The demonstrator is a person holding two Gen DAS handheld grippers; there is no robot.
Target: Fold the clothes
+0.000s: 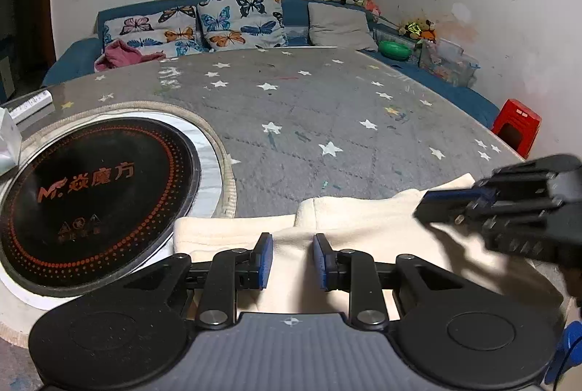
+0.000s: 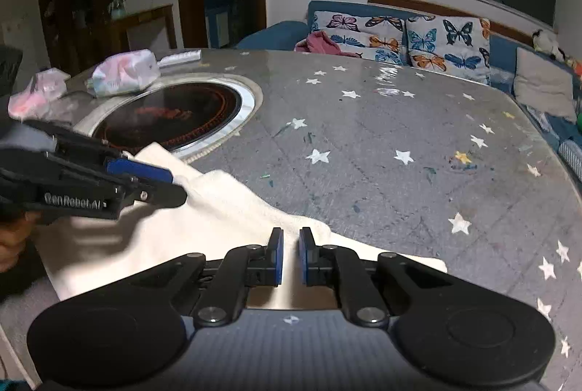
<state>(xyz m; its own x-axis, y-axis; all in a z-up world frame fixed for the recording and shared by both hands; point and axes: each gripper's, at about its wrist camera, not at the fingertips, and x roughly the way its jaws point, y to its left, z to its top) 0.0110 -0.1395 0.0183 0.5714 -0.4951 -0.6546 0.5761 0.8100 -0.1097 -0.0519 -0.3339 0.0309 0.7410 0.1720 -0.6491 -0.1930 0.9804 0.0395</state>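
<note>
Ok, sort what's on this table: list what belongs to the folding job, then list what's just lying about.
Belongs to the job:
cream garment
left claw
right claw

Just lying about:
built-in cooktop
pastel pouch
pink cloth on the sofa
butterfly cushions
red stool

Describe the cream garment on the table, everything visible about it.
The cream garment looks like soft fleece, plain and unprinted. It lies mostly flat at the near edge of the star-patterned table, with a raised fold across its middle and one corner next to the round cooktop. The right claw is shut on its edge; the left claw straddles it.
</note>
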